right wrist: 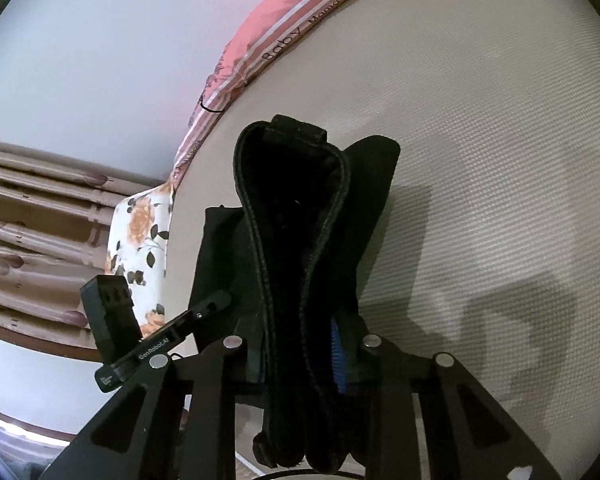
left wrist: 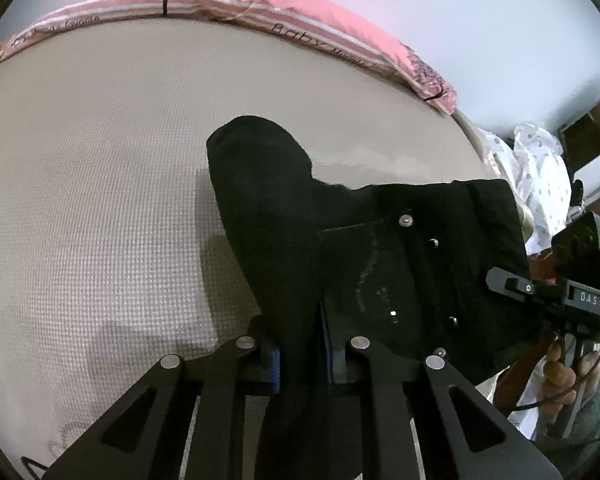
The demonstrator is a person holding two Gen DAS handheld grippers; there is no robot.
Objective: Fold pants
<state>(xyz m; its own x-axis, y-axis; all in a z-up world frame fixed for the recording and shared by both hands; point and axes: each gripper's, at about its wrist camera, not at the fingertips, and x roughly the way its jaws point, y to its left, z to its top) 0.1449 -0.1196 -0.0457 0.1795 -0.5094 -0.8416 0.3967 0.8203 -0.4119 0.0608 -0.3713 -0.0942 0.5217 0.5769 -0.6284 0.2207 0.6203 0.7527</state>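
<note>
Pants (left wrist: 340, 248), black, hung across the centre of both views, lifted clear of the beige mattress (left wrist: 100, 200) except possibly at the far edges, where contact could not be judged. The left gripper (left wrist: 300, 360) was clamped on a bunched fold of the cloth at lower centre of its view. The right gripper (right wrist: 300, 356) was clamped on a doubled, seamed edge, apparently the waistband, at lower centre of its own view.

Step in hand, as judged: a carry-over fold, both ends raised together. The next move would call for bringing the held edges level, lowering them onto the mattress, aligning the layers, then releasing both grips.

Surroundings: a pink striped pillow (left wrist: 260, 4) lay along the upper edge of the mattress. A floral cloth (right wrist: 144, 232) hung at middle left of the right view, beside a brown curtain (right wrist: 36, 216). Neither obstructed the landing area. The loose pocket flap with metal snaps (left wrist: 420, 264) could fold under unevenly.
</note>
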